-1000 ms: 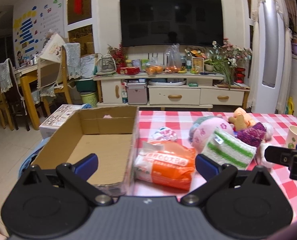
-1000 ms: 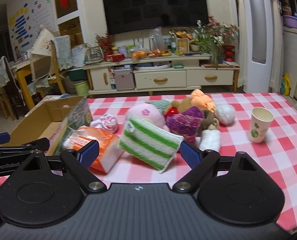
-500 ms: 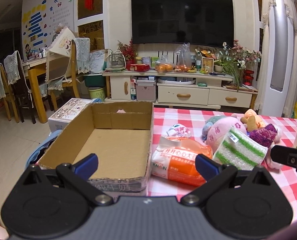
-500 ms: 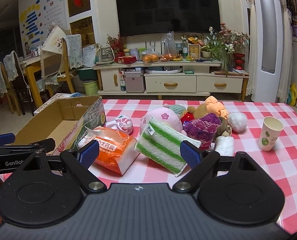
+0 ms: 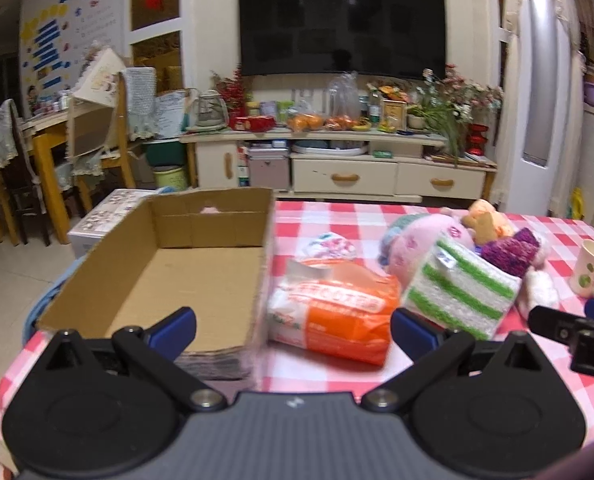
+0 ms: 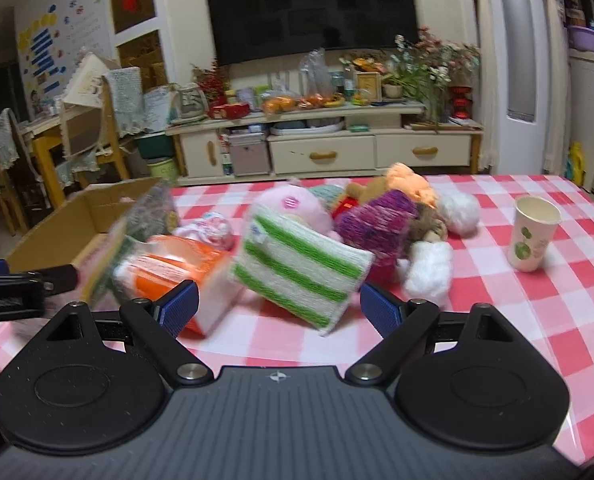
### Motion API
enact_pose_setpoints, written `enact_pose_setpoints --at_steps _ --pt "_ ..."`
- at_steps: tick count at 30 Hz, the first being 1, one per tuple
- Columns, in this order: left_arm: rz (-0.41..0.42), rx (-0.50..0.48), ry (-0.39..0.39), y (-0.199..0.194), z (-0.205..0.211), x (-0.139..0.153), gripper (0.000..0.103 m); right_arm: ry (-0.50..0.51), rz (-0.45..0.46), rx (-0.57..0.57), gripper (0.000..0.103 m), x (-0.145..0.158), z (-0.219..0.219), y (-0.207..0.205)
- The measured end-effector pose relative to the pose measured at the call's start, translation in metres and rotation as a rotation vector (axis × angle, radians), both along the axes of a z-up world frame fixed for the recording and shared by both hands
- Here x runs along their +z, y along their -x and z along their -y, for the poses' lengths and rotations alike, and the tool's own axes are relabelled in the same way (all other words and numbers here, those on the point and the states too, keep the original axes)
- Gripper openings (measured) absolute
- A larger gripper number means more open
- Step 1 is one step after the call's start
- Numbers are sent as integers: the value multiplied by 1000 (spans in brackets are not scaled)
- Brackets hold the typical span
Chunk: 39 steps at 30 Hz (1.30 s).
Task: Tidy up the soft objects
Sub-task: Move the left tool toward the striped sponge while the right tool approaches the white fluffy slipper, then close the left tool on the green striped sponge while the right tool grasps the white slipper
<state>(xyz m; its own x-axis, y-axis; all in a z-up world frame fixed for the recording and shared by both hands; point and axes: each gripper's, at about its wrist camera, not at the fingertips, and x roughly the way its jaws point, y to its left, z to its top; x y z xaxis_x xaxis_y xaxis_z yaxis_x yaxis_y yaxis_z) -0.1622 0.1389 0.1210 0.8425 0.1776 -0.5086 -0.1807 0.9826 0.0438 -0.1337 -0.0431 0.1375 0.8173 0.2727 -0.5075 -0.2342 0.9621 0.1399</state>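
On the checked tablecloth (image 6: 537,320), the green-striped cloth (image 6: 297,264) leans tilted, long axis running left-right; left gripper (image 5: 293,328) and right gripper (image 6: 279,306) both spread, empty.

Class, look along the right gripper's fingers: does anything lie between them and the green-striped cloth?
Nothing visible does. The right gripper is open, and the green-striped cloth lies straight ahead with only bare tablecloth between. The orange pack sits to its left.
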Motion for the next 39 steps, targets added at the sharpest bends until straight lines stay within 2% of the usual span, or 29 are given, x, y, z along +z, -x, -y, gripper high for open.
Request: enact_pose_setpoints --at_steps 5,10,14,20,24,28,34,37,39 --pt "-5 -115 -11 -13 22 -4 102 21 1 -76 103 -14 23 -5" --pt "-22 -283 -57 -31 51 -14 102 42 5 -132 103 -25 46 -16" --pt "-25 -394 -109 -58 70 -20 102 21 -26 -172 103 -36 63 -27" --pt "-54 -498 -142 -106 87 -32 101 -1 -37 -198 103 -42 75 -52" --pt "-61 -499 -138 -129 91 -43 96 -14 -70 -212 103 -50 74 -73" --pt "-116 -496 -116 -149 92 -56 95 -26 -97 -212 103 -58 75 -85" --pt "-161 -487 -81 -165 93 -64 86 -75 -149 -223 103 -63 79 -100" --pt "-170 -497 -50 -168 96 -66 76 -78 -146 -224 103 -60 80 -102" --pt "-181 -507 -35 -168 99 -67 72 -73 -163 -222 91 -62 82 -103"
